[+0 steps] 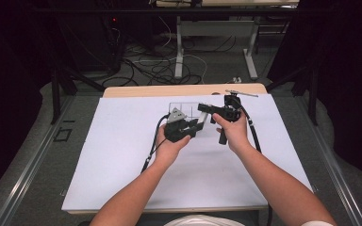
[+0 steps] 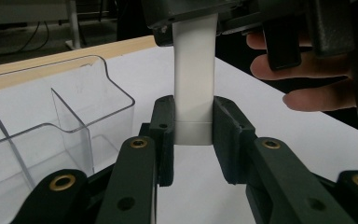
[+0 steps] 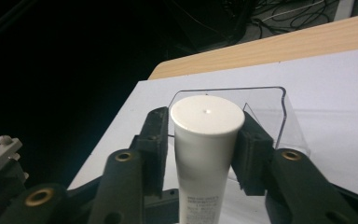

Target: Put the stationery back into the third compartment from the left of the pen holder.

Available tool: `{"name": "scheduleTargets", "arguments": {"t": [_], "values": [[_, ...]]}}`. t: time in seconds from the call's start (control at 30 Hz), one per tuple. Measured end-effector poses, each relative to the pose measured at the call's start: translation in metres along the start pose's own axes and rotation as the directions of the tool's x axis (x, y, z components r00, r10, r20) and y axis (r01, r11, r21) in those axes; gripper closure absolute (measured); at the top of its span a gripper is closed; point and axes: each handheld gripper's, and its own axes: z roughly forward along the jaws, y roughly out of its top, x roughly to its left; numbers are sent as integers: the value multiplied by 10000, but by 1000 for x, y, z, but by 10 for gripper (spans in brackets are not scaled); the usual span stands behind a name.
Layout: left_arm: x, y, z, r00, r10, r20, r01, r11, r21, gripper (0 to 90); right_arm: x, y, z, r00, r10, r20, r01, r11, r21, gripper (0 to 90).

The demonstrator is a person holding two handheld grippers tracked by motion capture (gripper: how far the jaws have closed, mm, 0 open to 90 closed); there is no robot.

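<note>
A white tube with a round flat cap is held up over the table between both grippers. My left gripper is shut on the tube's flat lower end. My right gripper is shut on the tube just under the cap. In the high view the left gripper and the right gripper meet over the middle of the white sheet, each in one of the person's hands. The right gripper's body hangs above the left jaws.
A clear plastic box with a divider stands on the sheet just beyond the grippers, and shows behind the cap. The table's wooden far edge lies behind it. Cables and desk legs are on the floor beyond.
</note>
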Motion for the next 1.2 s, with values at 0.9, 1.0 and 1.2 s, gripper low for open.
{"name": "scheduleTargets", "arguments": {"t": [0.9,1.0,1.2], "values": [[5,-3,-2,9996,-272,19,271,9995,159,639,5,0,6,9987,-481,165,477,9986,212,664],[6,-2,-5,9995,-279,-119,280,9995,152,602,8,1,7,9969,-743,245,738,9970,239,664],[10,0,-14,9986,-287,-454,293,9995,127,511,15,5,9,9918,-1223,378,1219,9925,126,664]]}}
